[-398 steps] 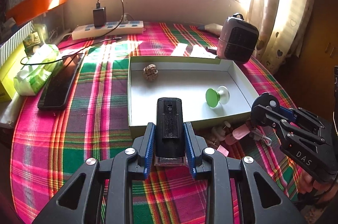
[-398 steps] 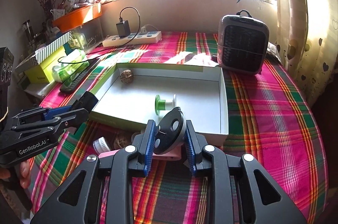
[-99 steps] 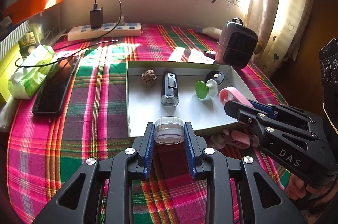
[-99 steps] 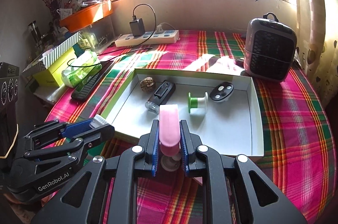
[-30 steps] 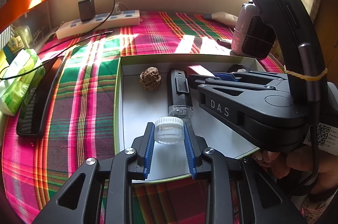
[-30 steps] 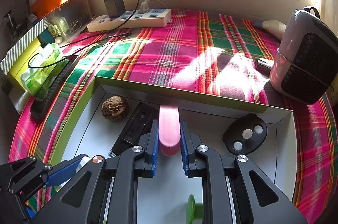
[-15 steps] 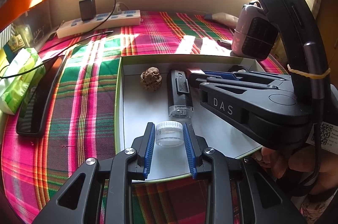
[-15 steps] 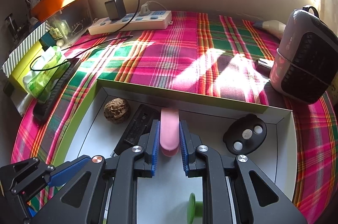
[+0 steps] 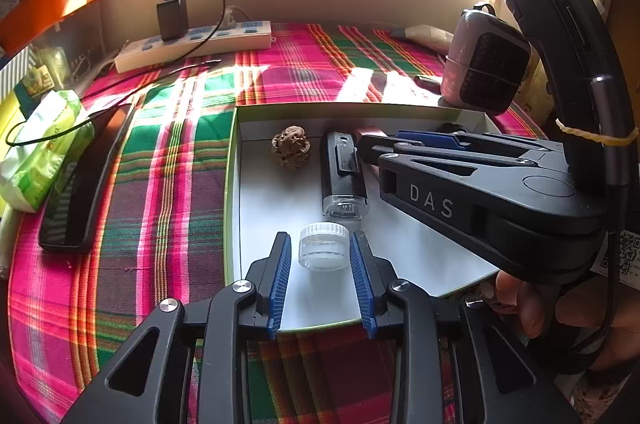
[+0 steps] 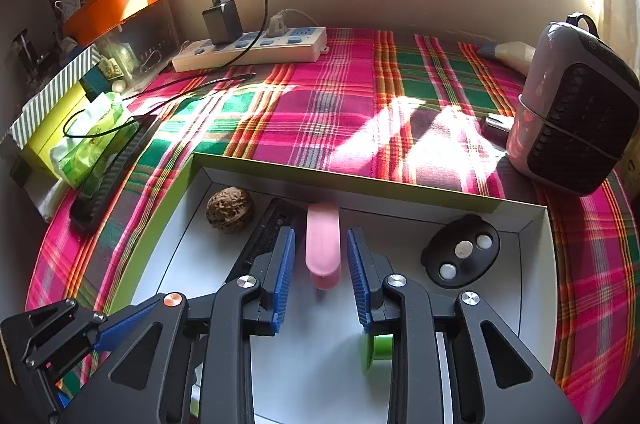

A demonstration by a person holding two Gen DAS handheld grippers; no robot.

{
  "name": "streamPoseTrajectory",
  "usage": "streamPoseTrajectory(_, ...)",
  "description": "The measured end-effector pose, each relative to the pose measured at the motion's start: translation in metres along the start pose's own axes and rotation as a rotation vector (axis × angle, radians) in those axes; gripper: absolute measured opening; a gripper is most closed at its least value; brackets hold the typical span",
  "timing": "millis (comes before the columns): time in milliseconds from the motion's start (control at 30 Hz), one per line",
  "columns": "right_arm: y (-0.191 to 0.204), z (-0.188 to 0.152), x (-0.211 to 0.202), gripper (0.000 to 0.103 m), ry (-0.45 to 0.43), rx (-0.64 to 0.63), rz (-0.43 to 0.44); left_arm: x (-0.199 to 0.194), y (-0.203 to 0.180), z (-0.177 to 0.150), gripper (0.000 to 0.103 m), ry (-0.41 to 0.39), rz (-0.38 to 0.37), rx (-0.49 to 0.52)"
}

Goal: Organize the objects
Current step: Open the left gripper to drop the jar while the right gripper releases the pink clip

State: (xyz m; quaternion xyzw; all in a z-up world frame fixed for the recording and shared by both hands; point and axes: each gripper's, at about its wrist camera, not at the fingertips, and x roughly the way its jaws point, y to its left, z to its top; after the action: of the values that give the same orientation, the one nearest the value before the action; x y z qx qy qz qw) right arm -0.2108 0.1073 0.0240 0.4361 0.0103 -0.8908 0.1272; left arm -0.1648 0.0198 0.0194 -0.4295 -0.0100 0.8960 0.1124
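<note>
A white box with a green rim point(image 9: 231, 184) point(image 10: 520, 224) lies on the plaid cloth. My left gripper point(image 9: 320, 248) is open, with a small clear jar point(image 9: 323, 250) standing on the box floor between its pads. My right gripper point(image 10: 320, 256) is open around a pink oblong piece point(image 10: 322, 244) lying in the box near the far wall. In the box are also a walnut point(image 9: 290, 146) point(image 10: 230, 209), a black device with a clear end point(image 9: 342, 176), a black oval remote point(image 10: 460, 256) and a green spool point(image 10: 378, 346), partly hidden by my right gripper.
A black phone point(image 9: 82, 180) and a green tissue pack point(image 9: 38, 152) lie left of the box. A power strip with a charger point(image 10: 248, 48) sits at the back. A small heater point(image 10: 576, 132) stands at the right. An orange tray point(image 10: 116, 4) is at the back left.
Both grippers have opened. The clear jar, held half a second ago, now stands free on the box floor. The pink piece now lies free between the right pads.
</note>
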Motion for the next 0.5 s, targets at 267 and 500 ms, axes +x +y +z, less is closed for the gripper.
streamPoseTrajectory(267,0.004,-0.004,-0.016,0.035,-0.028,-0.007,0.007,-0.013,-0.003,-0.003,0.029,-0.019,0.017,0.003)
streamPoseTrajectory(500,0.004,-0.013,-0.034,0.035,-0.051,-0.001,0.009,-0.025,-0.004,-0.009,0.029,-0.034,0.017,-0.004)
